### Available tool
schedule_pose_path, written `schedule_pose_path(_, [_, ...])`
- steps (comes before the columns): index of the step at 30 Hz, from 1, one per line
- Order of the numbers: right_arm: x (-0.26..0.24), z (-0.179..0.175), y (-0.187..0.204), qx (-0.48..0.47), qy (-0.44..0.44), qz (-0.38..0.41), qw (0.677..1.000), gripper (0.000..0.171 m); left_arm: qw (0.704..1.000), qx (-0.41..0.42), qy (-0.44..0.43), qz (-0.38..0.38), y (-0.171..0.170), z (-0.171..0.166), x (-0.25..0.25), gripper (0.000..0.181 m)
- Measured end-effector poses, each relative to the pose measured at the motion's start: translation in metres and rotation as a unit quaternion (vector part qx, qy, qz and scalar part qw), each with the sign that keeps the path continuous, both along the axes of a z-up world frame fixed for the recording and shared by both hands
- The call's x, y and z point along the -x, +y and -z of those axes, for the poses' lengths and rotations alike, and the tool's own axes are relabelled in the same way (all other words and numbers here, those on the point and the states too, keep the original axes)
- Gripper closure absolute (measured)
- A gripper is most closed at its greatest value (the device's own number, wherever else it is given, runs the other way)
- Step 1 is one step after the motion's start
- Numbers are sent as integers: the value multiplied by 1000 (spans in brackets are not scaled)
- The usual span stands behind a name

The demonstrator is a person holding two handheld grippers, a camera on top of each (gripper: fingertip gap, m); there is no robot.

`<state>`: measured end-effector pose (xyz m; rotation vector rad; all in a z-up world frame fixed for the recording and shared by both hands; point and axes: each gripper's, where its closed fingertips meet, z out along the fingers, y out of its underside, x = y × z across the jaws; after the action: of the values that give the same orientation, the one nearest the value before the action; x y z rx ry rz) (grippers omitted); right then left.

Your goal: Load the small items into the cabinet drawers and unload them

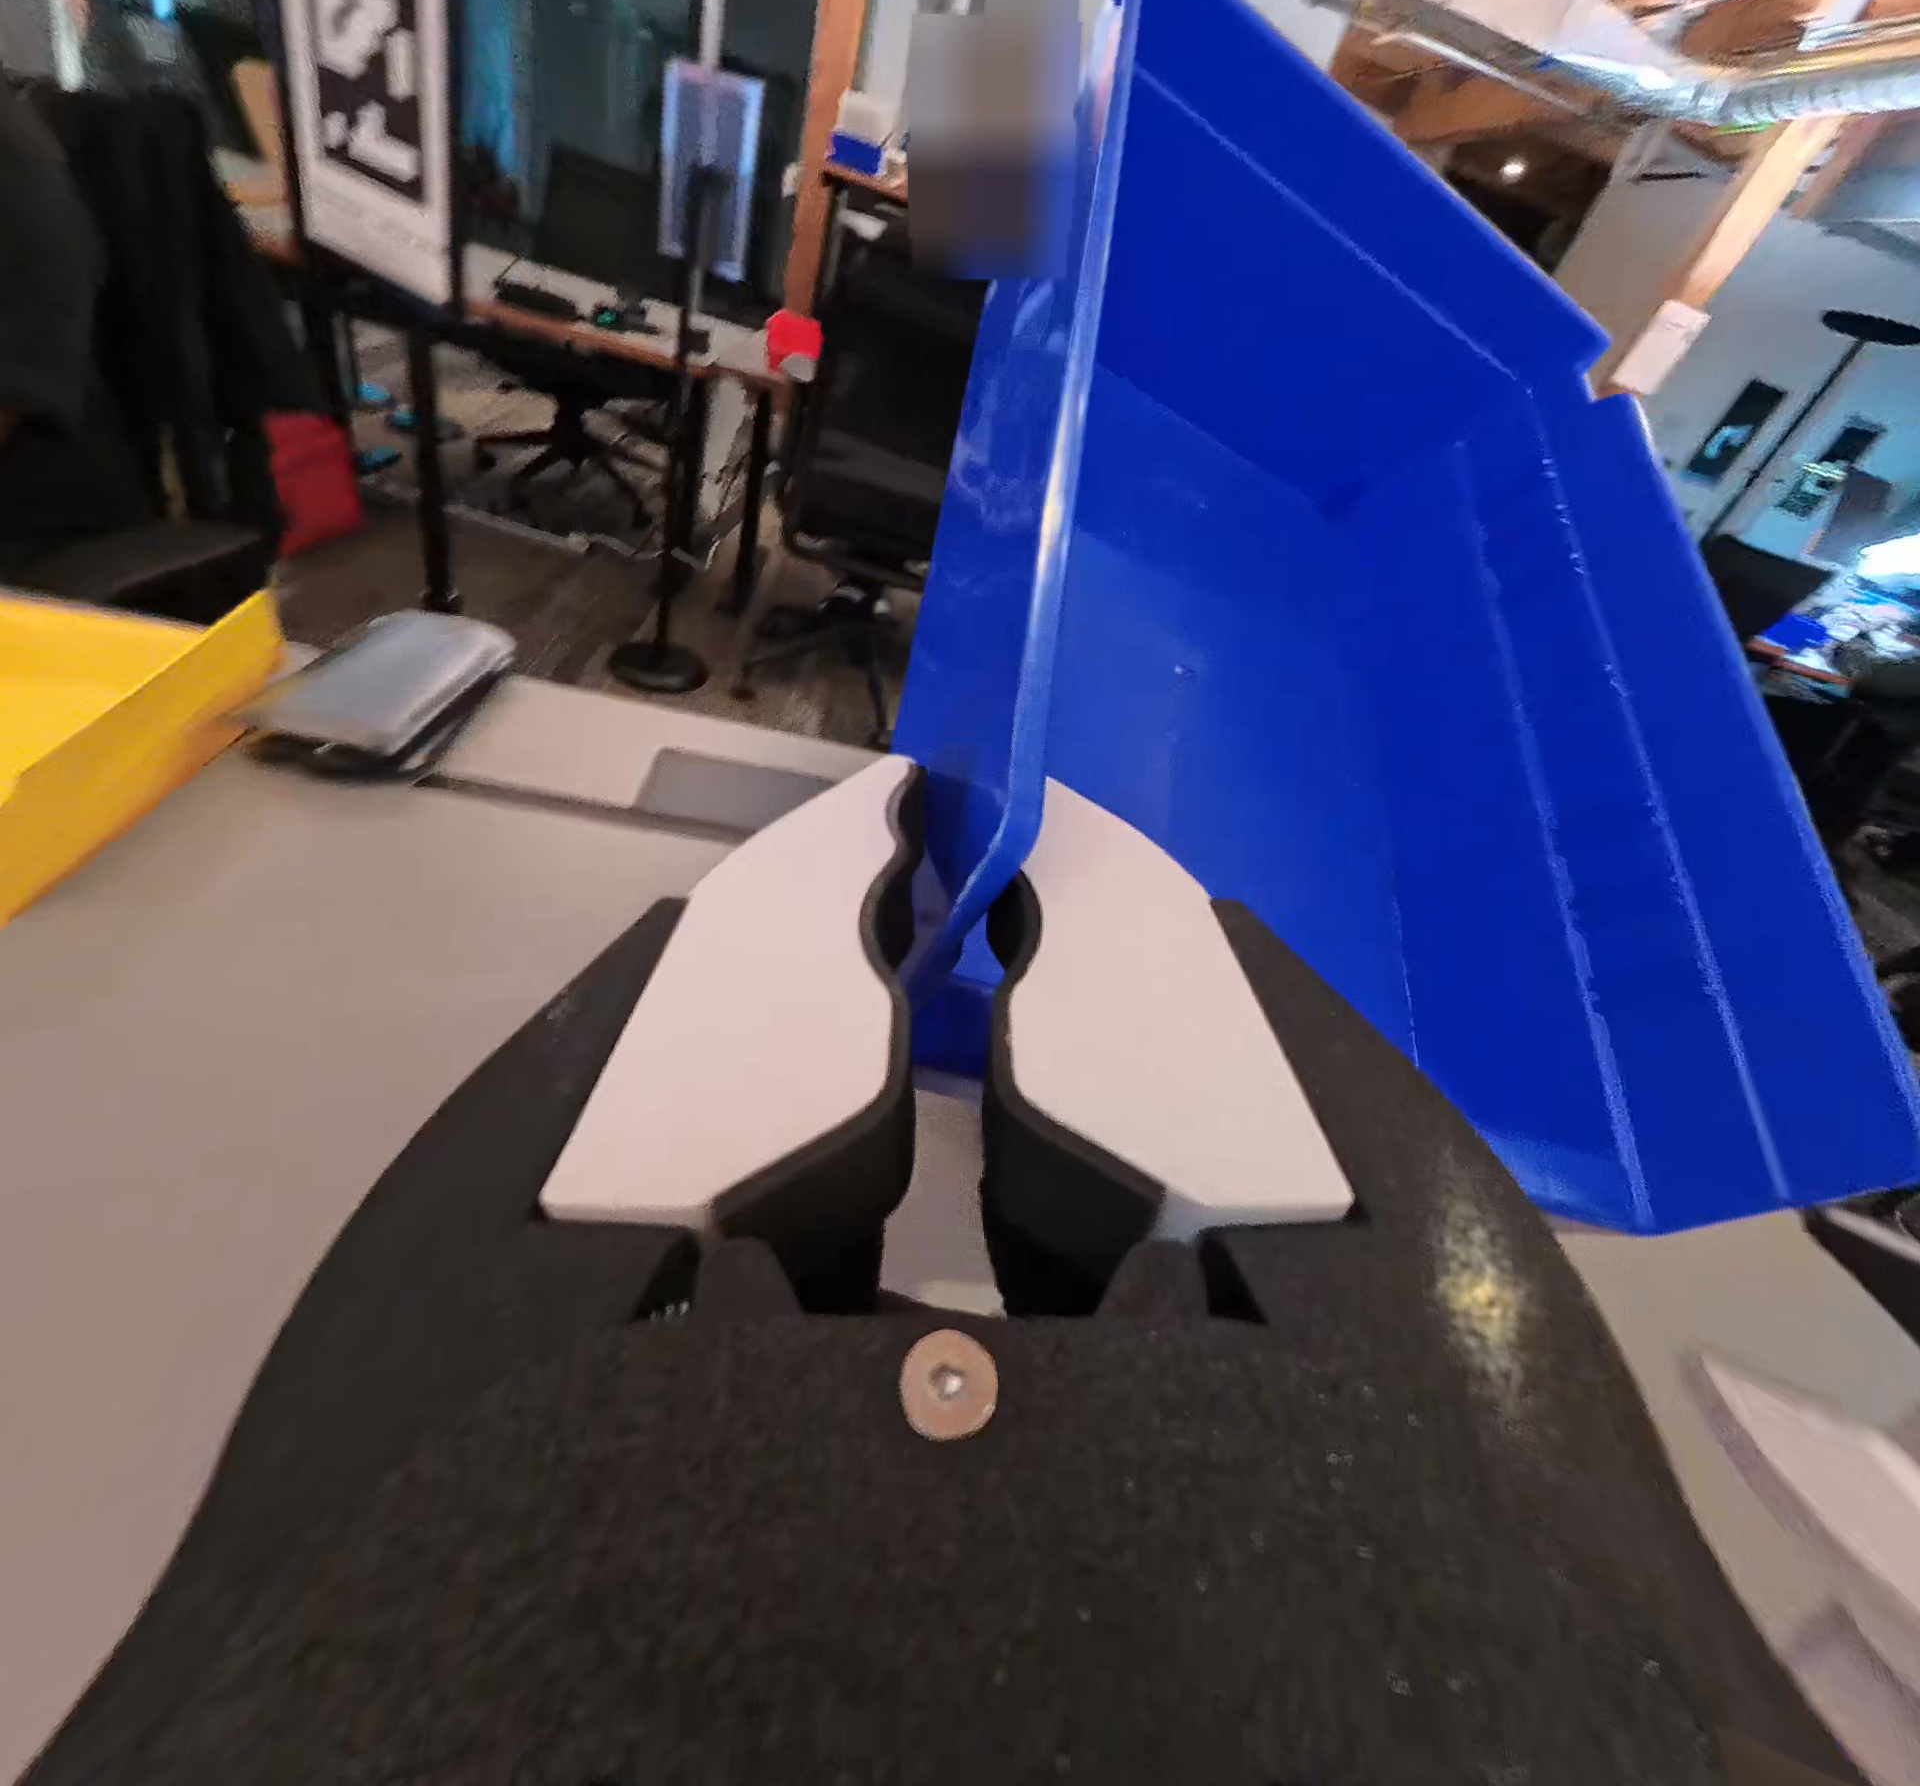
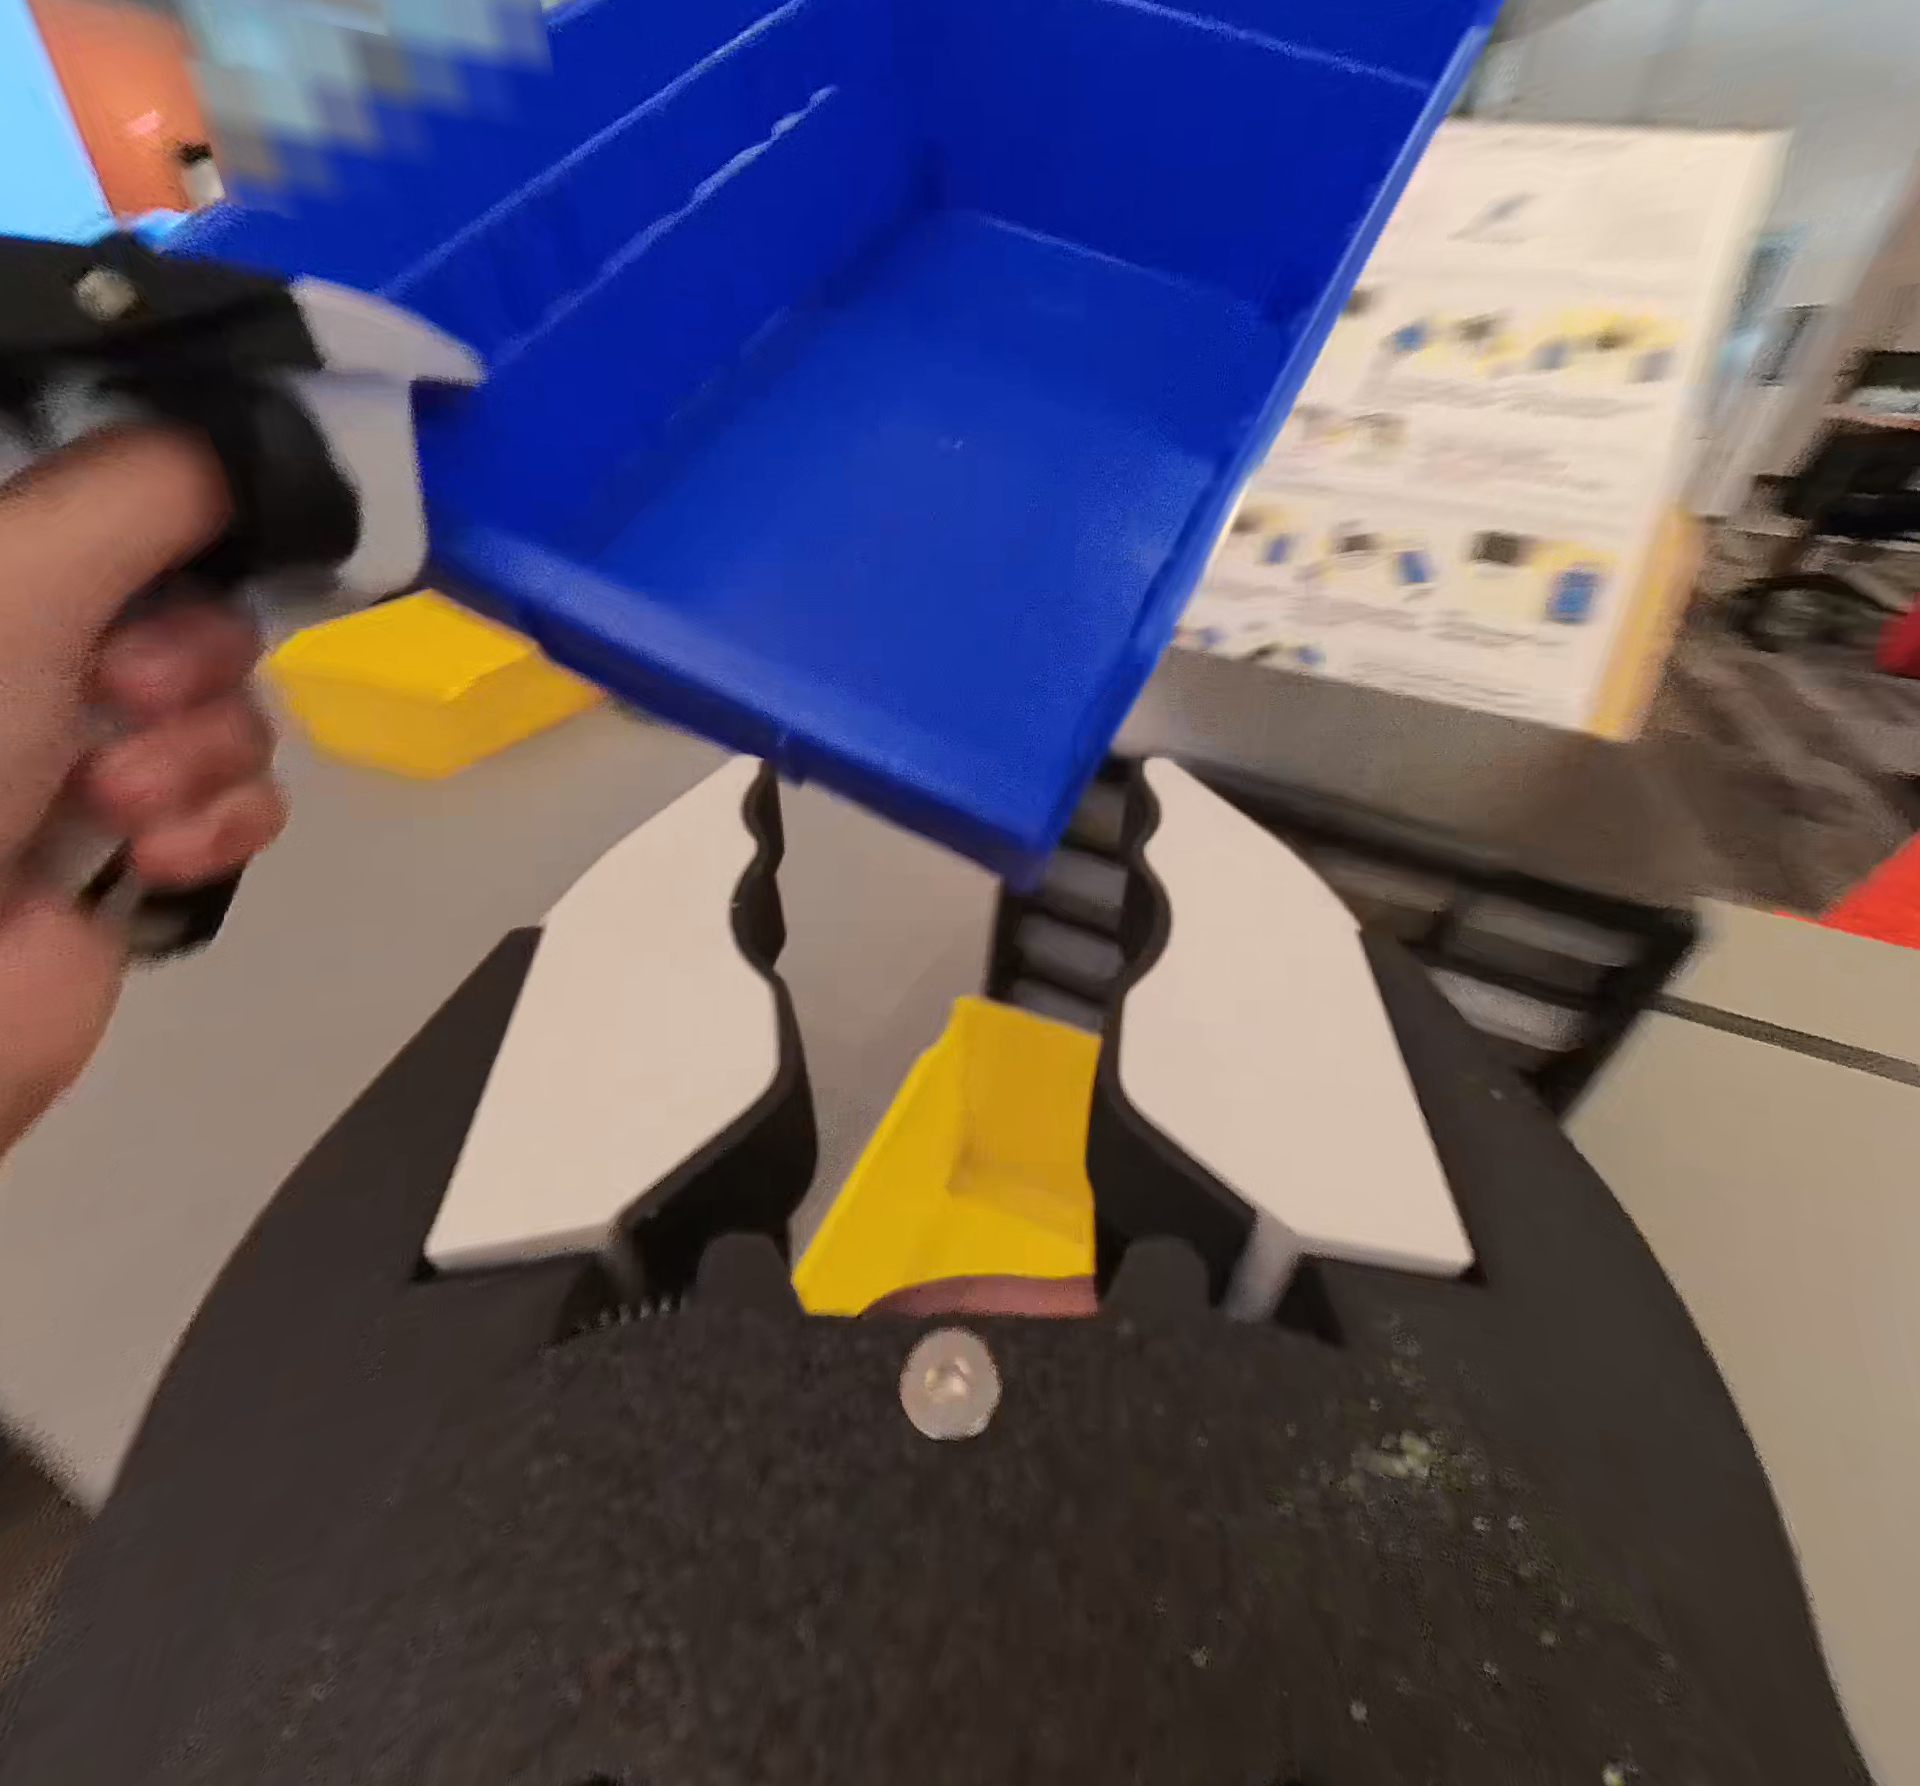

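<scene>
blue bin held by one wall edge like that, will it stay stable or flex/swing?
Likely stiff: the blue bin looks like moulded plastic with ribbed walls. Probably light, since it looks empty. The left gripper pinches only one thin rim, so it may pivot; the bin already hangs tilted. The right gripper is open below it.

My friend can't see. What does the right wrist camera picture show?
A big empty blue bin is held tilted in the air by the left gripper, clamped on its left rim. The right gripper is open just below the bin's near corner. Two yellow bins sit on the grey table underneath.
</scene>
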<state>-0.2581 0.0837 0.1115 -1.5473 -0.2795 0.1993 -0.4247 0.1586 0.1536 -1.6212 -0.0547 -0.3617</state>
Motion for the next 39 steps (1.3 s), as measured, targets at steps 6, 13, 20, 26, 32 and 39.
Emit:
schedule_pose_path(6, [-140, -12, 5, 9, 94, 123, 988, 114, 993, -23, 1, 120, -19, -22, -150, 173])
schedule_pose_path(13, [-334, -9, -38, 17, 207, 186, 960, 157, 978, -4, 83, 191, -39, 14, -328, 176])
schedule_pose_path(20, [-499, 62, -39, 134, 168, 272, 938, 166, 959, 52, 198, 198, -55, 103, -483, 175])
schedule_pose_path(26, [-513, 168, 24, 248, 240, 195, 918, 166, 927, 143, 299, 177, -21, 178, -499, 171])
schedule_pose_path(32, [-494, 235, 57, 322, 224, 180, 902, 166, 904, 229, 321, 163, 8, 244, -478, 172])
schedule_pose_path(39, [-505, 261, 57, 338, 151, 214, 904, 165, 857, 325, 312, 250, -14, 304, -482, 166])
